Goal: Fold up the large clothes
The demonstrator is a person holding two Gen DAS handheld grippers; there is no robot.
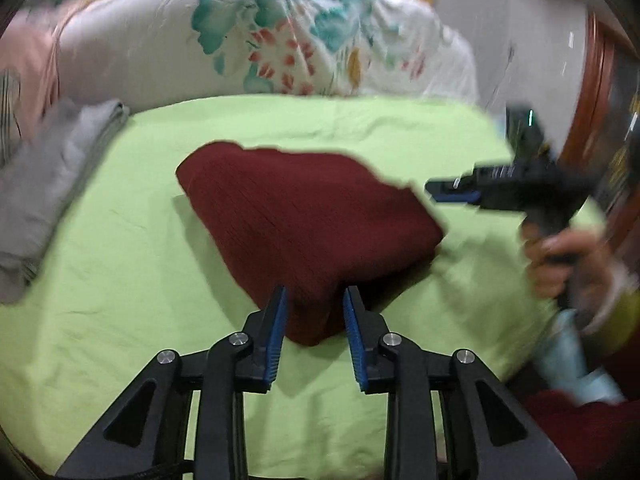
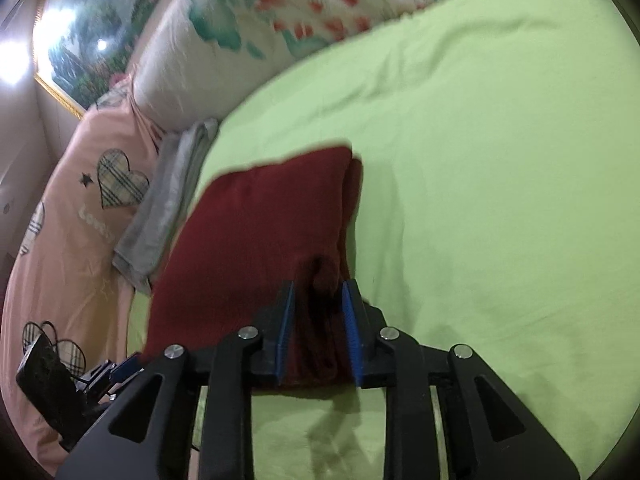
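Note:
A dark red folded garment (image 1: 304, 220) lies on the light green bed sheet (image 1: 120, 260). My left gripper (image 1: 315, 300) is open, with the garment's near corner between its blue pads. In the left wrist view my right gripper (image 1: 452, 192) is held by a hand at the garment's right side. In the right wrist view the right gripper (image 2: 318, 292) is open, its blue pads on either side of the red garment's (image 2: 256, 240) near edge.
A folded grey garment (image 1: 52, 184) lies at the sheet's left edge, also in the right wrist view (image 2: 168, 200). A floral duvet (image 1: 280, 32) is piled behind. A pink heart-print cover (image 2: 72, 220) lies left. A wooden frame (image 1: 588, 92) stands right.

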